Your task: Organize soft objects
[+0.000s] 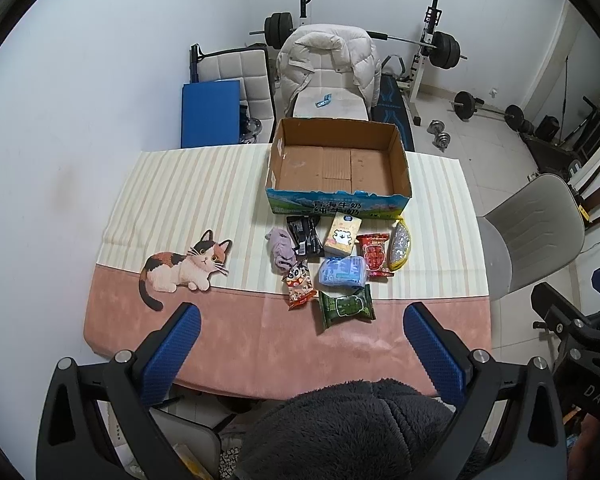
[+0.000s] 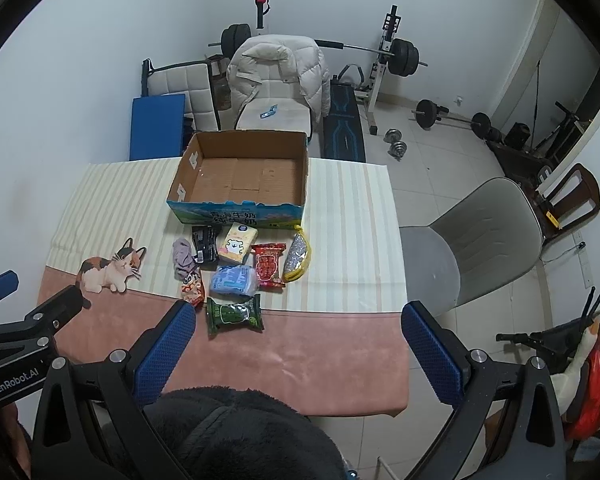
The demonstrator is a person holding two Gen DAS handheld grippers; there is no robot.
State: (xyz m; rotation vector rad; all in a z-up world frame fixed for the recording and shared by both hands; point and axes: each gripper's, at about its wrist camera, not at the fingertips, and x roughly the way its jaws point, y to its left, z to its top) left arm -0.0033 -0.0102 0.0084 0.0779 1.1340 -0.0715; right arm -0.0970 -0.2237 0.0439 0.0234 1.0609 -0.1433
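An open cardboard box [image 1: 337, 160] [image 2: 240, 172] stands empty at the table's far side. In front of it lie several soft items: a purple cloth [image 1: 281, 249] [image 2: 183, 257], a black packet [image 1: 306, 234], a yellow tissue pack [image 1: 342, 236] [image 2: 238, 243], a red snack bag [image 1: 374, 254] [image 2: 269, 265], a yellow pouch [image 1: 400, 248], a blue tissue pack [image 1: 342, 273] [image 2: 233, 280], a small orange bag [image 1: 299, 289] and a green packet [image 1: 346, 309] [image 2: 234, 313]. My left gripper [image 1: 300, 344] and right gripper [image 2: 298, 344] hover open and empty above the table's near edge.
The table has a pink and striped cloth [image 1: 260, 340] with a cat picture [image 1: 184, 266]. A grey chair [image 2: 472, 240] stands to the right. A chair with a white jacket [image 1: 328, 60] and gym weights stand behind. A dark fleece sleeve [image 1: 340, 432] fills the bottom.
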